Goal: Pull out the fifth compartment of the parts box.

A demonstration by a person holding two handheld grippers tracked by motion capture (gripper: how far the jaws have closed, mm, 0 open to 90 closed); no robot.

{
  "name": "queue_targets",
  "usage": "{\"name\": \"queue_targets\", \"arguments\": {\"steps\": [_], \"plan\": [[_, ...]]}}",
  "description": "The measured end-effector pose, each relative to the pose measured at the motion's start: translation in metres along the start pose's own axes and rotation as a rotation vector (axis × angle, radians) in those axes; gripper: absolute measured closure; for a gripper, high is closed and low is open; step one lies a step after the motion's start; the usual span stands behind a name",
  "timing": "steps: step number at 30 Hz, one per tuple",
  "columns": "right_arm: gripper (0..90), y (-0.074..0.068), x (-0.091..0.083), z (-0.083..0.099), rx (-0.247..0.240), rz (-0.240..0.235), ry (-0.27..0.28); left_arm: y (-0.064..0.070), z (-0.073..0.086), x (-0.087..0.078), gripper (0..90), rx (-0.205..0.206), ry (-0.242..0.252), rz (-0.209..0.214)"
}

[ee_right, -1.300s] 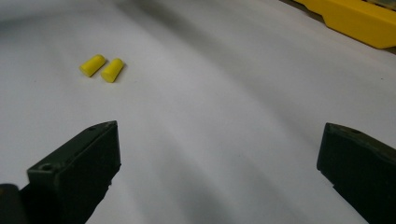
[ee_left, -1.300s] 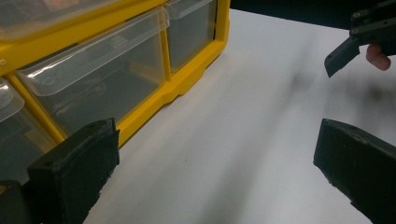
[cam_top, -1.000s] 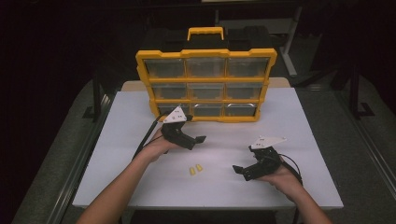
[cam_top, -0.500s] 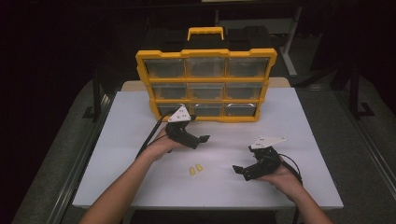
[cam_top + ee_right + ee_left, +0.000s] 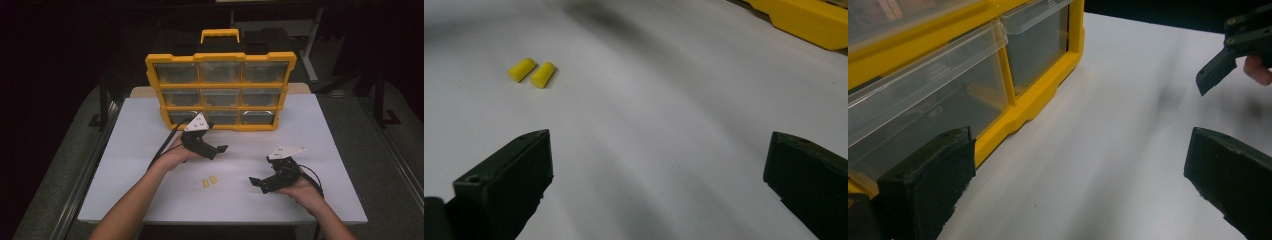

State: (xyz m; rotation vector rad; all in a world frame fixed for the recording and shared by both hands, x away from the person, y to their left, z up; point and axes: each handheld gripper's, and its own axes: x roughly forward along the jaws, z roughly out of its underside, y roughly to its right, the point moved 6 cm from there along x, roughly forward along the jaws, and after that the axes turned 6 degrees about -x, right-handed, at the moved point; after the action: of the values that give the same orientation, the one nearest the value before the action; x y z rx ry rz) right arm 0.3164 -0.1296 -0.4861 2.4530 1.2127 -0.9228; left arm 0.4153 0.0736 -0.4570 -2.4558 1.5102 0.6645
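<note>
Worktop [image 5: 150,130]: white, flat; it carries everything below.

Organiser [image 5: 221,91]: yellow frame with clear drawers in three rows of three, standing upright at the far middle of the worktop, a yellow handle on top. In the left gripper view its bottom drawers and yellow base edge [image 5: 1033,107] run past the left jaw.

Left arm: comes in from the bottom left, the hand wrapped round its gripper in front of the organiser's lower left corner.

Right arm: comes in from the bottom right, the hand resting low on the worktop at the near right.

Left gripper [image 5: 220,149]: held just above the worktop close to the organiser's base, pointing right; grey plate on top, cable trailing back to the left. Jaws wide apart, nothing between them.

Right gripper [image 5: 256,182]: near right of the worktop, pointing left toward the plugs. Jaws spread wide, nothing held. One of its jaws and a fingertip show at the top right of the left gripper view.

Plugs [image 5: 209,181]: two small yellow foam pieces lying side by side, just beside each other, on bare worktop between the two grippers, nearer the front edge. In the right gripper view they [image 5: 532,72] lie ahead of the left jaw, well clear of both jaws.
</note>
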Motion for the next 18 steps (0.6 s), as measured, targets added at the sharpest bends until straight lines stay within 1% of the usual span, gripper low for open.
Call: {"name": "queue_targets", "arguments": {"steps": [6,7,9,10,11,13,18], "plan": [[0.0,-0.0002,0.0002,0.0,-0.001,-0.001,0.0,0.0008,-0.0004,0.002,0.0,0.017,0.0,-0.005],[0.0,-0.0002,0.0003,0.0,-0.001,-0.001,0.0,-0.0002,-0.0005,0.0011,0.0,0.03,0.004,-0.014],[0.0,-0.0002,0.0003,0.0001,-0.001,-0.002,0.0,-0.0009,-0.0009,0.0007,0.0,0.033,0.007,-0.017],[0.0,-0.0001,0.0003,0.0001,-0.001,-0.002,0.0,-0.0021,-0.0018,-0.0007,0.0,0.044,0.013,-0.026],[0.0,-0.0001,0.0003,0.0001,-0.001,-0.002,0.0,-0.0021,-0.0018,-0.0007,0.0,0.044,0.013,-0.026],[0.0,-0.0003,0.0004,0.0001,-0.002,-0.002,0.0,-0.0032,-0.0021,-0.002,0.0,0.06,0.018,-0.034],[0.0,-0.0004,0.0004,0.0,-0.003,-0.002,0.0,-0.0036,-0.0024,-0.0026,0.0,0.075,0.027,-0.042]]}}
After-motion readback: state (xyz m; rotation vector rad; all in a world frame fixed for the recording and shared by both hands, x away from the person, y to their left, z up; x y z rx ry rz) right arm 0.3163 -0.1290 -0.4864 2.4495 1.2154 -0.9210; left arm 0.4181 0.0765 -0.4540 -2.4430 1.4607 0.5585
